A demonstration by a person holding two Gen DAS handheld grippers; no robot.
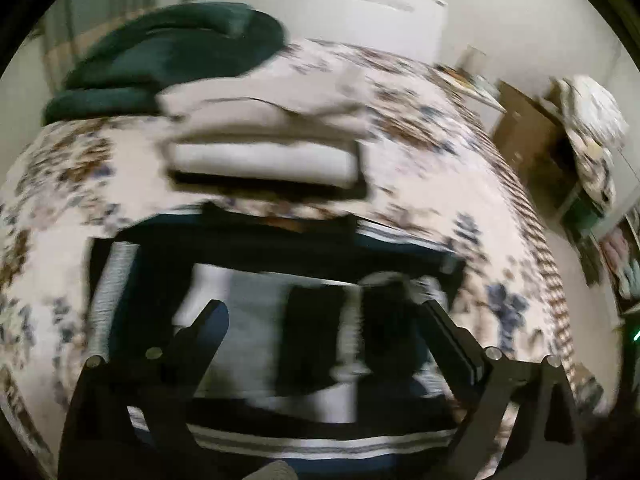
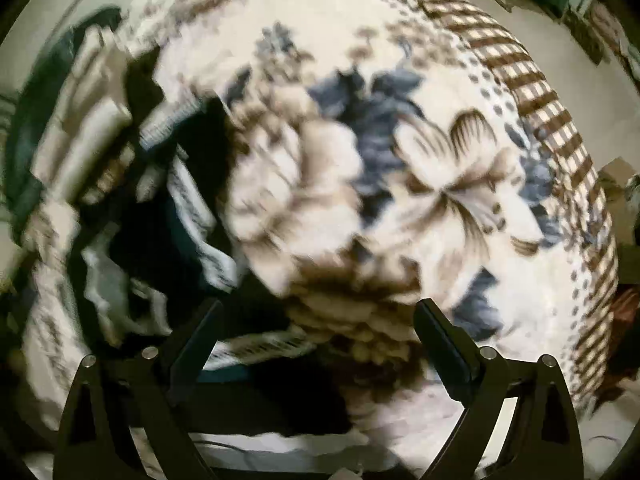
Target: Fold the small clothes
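My left gripper [image 1: 322,312] is spread wide over the dark striped garment [image 1: 280,360] — holding nothing. My right gripper [image 2: 320,312] gapes too, above the fuzzy floral blanket [image 2: 440,184].

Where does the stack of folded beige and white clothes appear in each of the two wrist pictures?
Left wrist view: the stack of folded beige and white clothes lies upper centre on the bed, beyond the dark striped garment.
Right wrist view: the same stack appears blurred at the far left edge, turned on its side.
Shared landmark: the floral blanket with brown and blue flowers, which covers the bed in both views.
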